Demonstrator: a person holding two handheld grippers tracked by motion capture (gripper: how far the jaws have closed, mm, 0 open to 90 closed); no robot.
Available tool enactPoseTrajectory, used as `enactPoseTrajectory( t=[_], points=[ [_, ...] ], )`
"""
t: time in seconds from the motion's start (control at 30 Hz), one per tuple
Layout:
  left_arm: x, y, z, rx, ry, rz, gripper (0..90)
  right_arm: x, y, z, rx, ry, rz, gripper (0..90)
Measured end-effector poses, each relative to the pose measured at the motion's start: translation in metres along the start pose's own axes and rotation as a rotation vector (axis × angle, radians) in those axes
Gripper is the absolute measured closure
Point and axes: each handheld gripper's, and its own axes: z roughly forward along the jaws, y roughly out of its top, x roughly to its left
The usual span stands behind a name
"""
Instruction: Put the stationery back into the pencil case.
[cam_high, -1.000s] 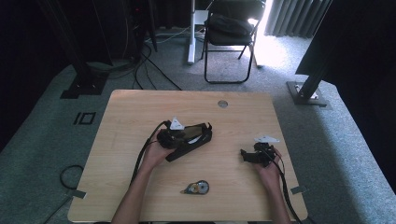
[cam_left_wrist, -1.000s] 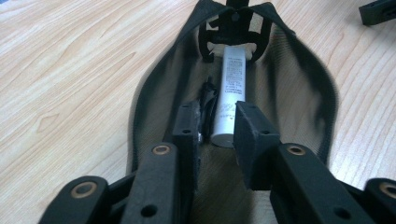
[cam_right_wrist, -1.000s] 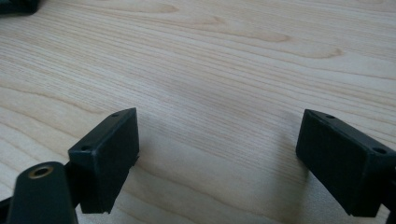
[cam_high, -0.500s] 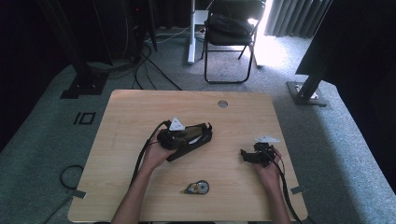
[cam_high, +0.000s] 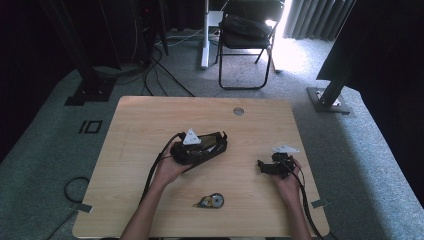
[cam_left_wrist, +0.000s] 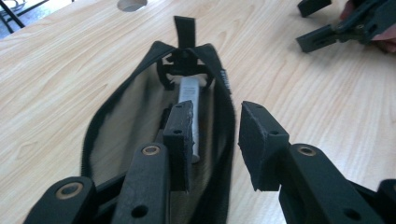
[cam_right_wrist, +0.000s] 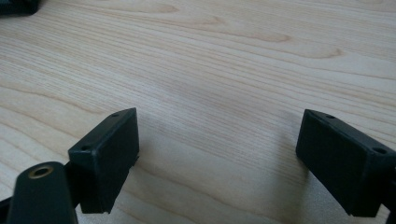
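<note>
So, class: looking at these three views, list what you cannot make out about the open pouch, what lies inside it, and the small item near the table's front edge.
- Pouch, left gripper view: its near end is hidden behind the left gripper.
- White object inside it: too little visible to identify; a jaw covers its near end.
- Small item, high view: too small to identify.
- Right gripper, right gripper view: jaws cut off by the bottom edge.

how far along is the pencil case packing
Partly done: a white pen already lies inside the open black pencil case. The left gripper, its jaws just opening, has one jaw inside the case. The correction tape sits outside; the right gripper is open, idle.
</note>
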Motion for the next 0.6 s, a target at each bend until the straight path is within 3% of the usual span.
enactPoseTrajectory(
  t=[0.6],
  points=[
    [-0.030,-0.002,0.003,-0.002,-0.053,0.037,60.9,0.000,0.000,0.000,0.000,0.000,0.000,13.2]
  ],
)
